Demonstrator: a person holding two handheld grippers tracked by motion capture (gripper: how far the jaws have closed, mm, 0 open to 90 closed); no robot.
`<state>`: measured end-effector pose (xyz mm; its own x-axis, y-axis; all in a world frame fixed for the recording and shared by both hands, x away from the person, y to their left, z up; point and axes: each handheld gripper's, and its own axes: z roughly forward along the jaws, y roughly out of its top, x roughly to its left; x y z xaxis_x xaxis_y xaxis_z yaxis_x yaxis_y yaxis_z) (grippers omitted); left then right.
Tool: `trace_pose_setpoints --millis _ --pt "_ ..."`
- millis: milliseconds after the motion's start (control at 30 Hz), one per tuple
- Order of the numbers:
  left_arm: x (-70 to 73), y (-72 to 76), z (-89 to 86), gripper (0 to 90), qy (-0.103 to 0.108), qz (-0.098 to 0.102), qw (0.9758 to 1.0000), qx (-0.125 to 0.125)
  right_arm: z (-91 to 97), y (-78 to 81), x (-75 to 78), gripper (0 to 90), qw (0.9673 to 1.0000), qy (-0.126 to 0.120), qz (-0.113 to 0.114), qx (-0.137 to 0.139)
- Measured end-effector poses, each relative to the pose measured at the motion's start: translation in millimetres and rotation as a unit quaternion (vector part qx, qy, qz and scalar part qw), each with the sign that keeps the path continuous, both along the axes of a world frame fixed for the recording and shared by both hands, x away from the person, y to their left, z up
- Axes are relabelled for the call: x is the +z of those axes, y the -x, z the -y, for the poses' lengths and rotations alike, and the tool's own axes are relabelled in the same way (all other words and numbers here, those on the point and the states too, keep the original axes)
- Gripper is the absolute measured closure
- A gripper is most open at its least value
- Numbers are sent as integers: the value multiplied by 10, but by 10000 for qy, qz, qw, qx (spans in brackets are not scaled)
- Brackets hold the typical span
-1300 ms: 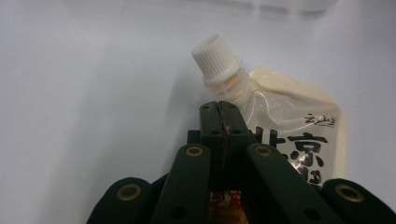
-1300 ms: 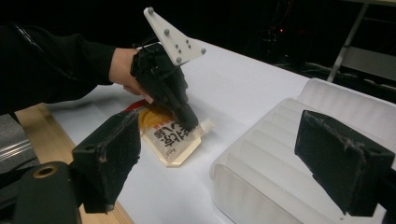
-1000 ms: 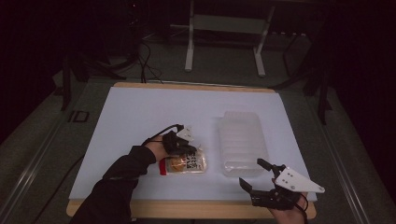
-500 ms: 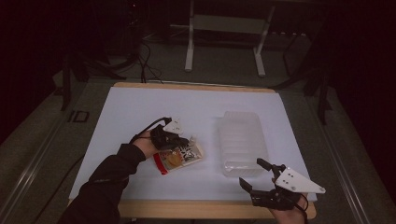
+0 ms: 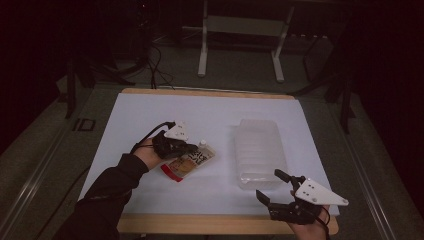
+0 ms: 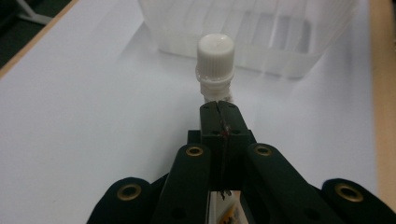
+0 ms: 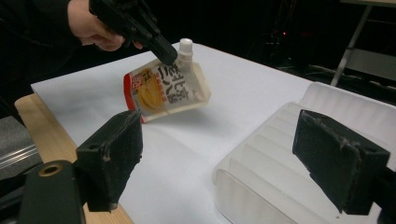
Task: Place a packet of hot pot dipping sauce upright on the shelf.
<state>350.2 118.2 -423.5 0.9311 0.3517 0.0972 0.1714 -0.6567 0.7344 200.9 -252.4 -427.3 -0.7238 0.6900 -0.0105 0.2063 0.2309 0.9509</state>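
Near the table's front edge, right gripper (image 5: 274, 187) gapes; left gripper (image 5: 192, 148) pinches pouch (image 5: 189, 161).

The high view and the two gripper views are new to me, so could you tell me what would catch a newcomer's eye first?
The printed spouted pouch stands out, pinched near its white cap by the left gripper and tilted up off the white sheet. To its right lies a clear ribbed plastic container, and the right gripper hovers open near the front table edge.
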Motion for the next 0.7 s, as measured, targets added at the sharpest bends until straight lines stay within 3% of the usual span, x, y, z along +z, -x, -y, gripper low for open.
trace_pose_setpoints --millis 200,400,467,567,667,700 --pt "88 40 -19 900 281 143 9994 116 -8 -6 9 177 10000 56 -35 48" --pt "189 74 -49 900 820 214 9962 194 -25 -32 84 241 9994 37 -197 284" --pt "189 74 -49 900 820 214 9962 194 -30 -38 103 241 9993 41 -181 314" --pt "258 138 -46 900 1184 264 9925 161 -26 -72 201 286 9986 63 -135 514" --pt "269 154 -44 900 1248 309 9916 162 -21 -80 220 287 9984 71 -110 549" --pt "288 174 -43 900 1380 293 9899 115 -1 -114 272 303 9977 74 -120 663"
